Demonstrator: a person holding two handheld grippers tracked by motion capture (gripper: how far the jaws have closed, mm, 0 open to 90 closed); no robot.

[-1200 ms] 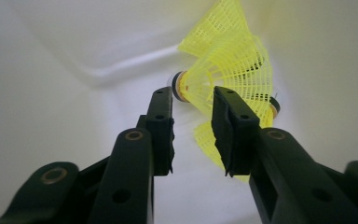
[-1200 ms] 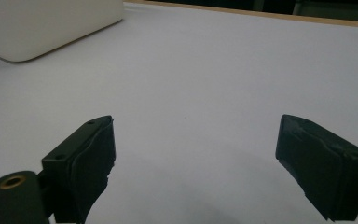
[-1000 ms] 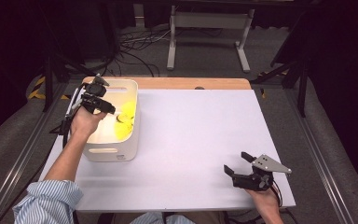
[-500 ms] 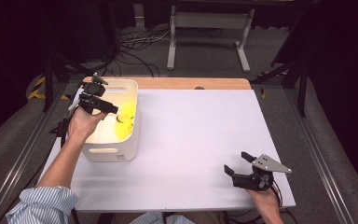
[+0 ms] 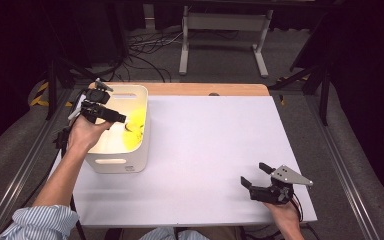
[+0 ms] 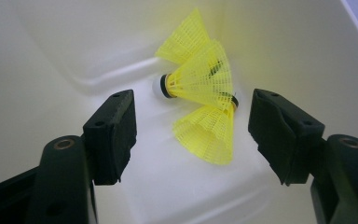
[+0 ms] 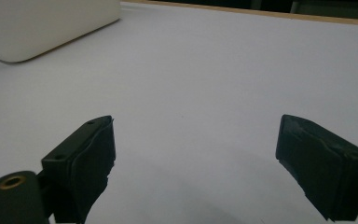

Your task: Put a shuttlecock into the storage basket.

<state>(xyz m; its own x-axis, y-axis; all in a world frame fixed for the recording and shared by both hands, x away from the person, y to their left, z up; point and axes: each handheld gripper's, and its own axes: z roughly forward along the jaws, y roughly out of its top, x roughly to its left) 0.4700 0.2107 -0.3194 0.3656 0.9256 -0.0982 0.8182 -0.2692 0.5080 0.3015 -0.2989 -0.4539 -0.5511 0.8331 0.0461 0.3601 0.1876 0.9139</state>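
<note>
Yellow mesh shuttlecocks are lying in the white bin, with the left gripper hanging over them, jaws spread.

The left gripper view is showing about three netted skirts piled together against the bin's far inner wall, one white cork tip pointing left, the jaws parted to either side and gripping nothing; from the high view they are blurring into one yellow patch, and an exact count is hard to make out. The bin is sitting at the left of the white table. The right gripper is resting near the table's front right corner, jaws wide apart and empty, the bin's corner cut off at the upper left of the right gripper view.
</note>
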